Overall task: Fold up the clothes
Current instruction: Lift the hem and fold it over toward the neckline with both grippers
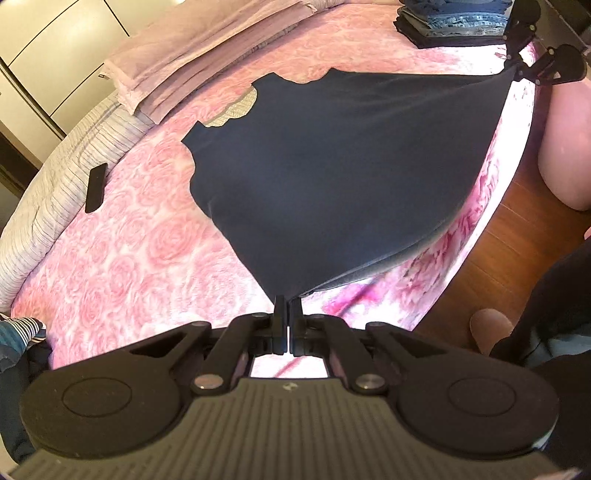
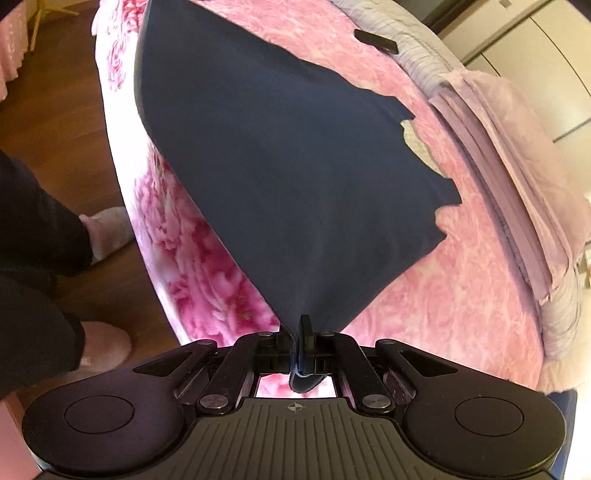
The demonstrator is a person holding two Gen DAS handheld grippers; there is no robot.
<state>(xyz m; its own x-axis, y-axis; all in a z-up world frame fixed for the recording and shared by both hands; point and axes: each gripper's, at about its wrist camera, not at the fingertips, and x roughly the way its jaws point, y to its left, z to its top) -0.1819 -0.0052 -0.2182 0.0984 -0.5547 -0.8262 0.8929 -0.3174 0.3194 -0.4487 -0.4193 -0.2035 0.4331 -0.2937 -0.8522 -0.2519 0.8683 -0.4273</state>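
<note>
**Both grippers clamped on the navy garment, cloth stretched over the bed**

Here we are at the bed, and the left gripper (image 1: pixel 286 306) has its jaws pressed together on one corner of the navy garment (image 1: pixel 332 177). The cloth fans out from that pinch and runs taut across to the right gripper (image 1: pixel 517 66), seen at the far top right of the left wrist view, biting the opposite corner. From the right wrist view the right gripper (image 2: pixel 301 332) is clamped tight too, with a tongue of navy fabric poking out behind its fingers.

The garment (image 2: pixel 288 155) hangs between the two grips, its near edge lifted off the pink rose-patterned blanket (image 1: pixel 147 258) at the bed's edge, while its far, jagged end lies down on the blanket. A patch of pale grey knit cloth (image 1: pixel 236 107) peeks from under that far end.

Around the scene: a stack of folded clothes (image 1: pixel 450 22) sits at the far corner of the bed, folded lilac bedding (image 1: pixel 192 55) lies along the far side, and a black phone (image 1: pixel 96 187) rests near the striped grey quilt (image 1: pixel 48 206). Down on the wooden floor (image 2: pixel 66 110), the person's pink slippers (image 2: pixel 107 229) stand just beside the bed.
</note>
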